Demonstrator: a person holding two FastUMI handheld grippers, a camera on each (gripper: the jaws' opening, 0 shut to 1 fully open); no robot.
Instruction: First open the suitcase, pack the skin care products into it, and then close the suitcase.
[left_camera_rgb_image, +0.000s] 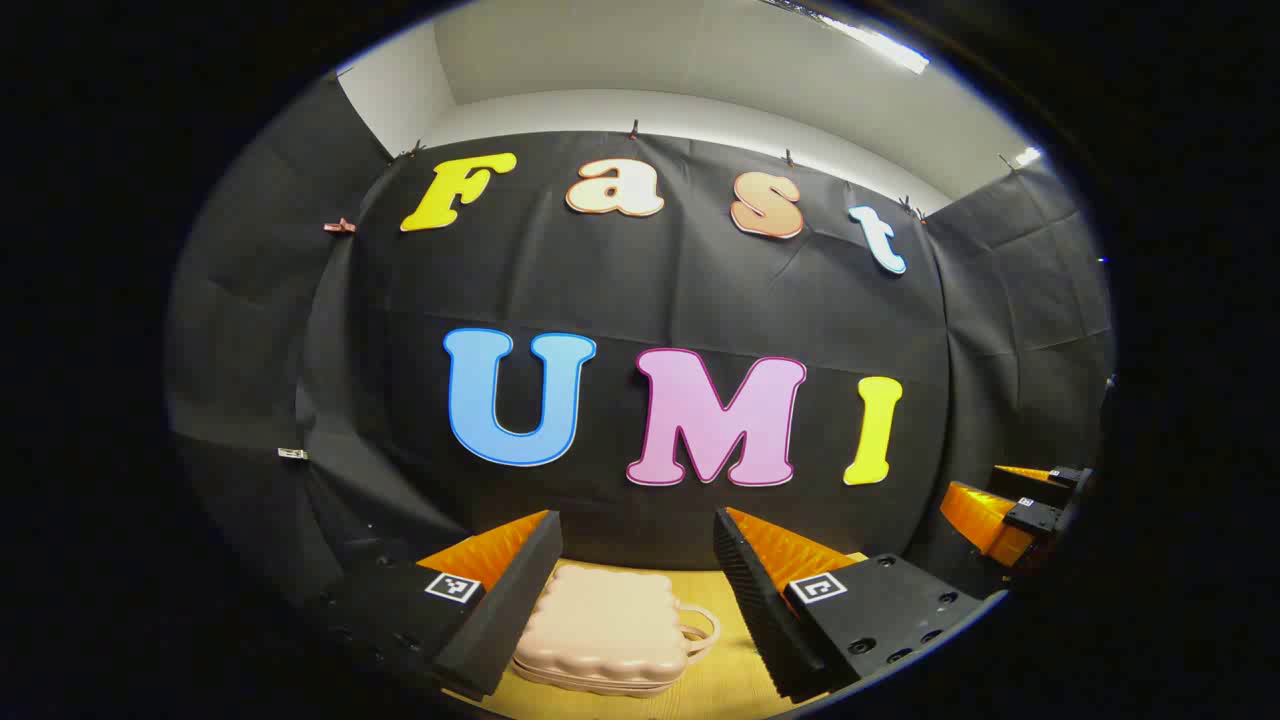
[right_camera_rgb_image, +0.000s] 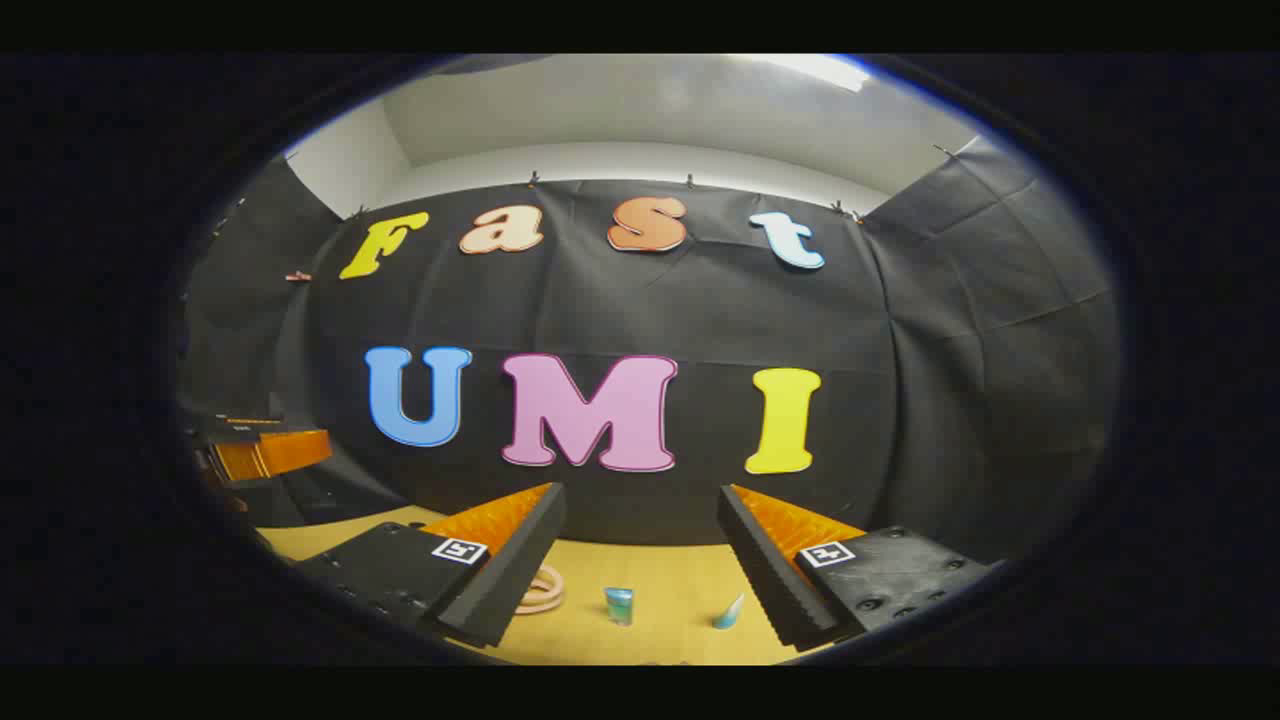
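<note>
A small pale pink suitcase (left_camera_rgb_image: 610, 632) with a scalloped edge lies flat and closed on the wooden table, its handle (left_camera_rgb_image: 700, 628) pointing right. My left gripper (left_camera_rgb_image: 637, 540) hovers open above it, fingers either side. In the right gripper view, my right gripper (right_camera_rgb_image: 640, 515) is open over the table. Between its fingers stand a small teal jar (right_camera_rgb_image: 619, 605) and a teal tube (right_camera_rgb_image: 730, 612). The suitcase handle (right_camera_rgb_image: 542, 590) peeks out beside the left finger. The right gripper (left_camera_rgb_image: 1015, 505) also appears at the far right of the left gripper view, and the left gripper (right_camera_rgb_image: 255, 450) at the far left of the right gripper view.
The light wooden table (right_camera_rgb_image: 670, 575) runs back to the black cloth wall (left_camera_rgb_image: 700, 300), which closes in the back and both sides.
</note>
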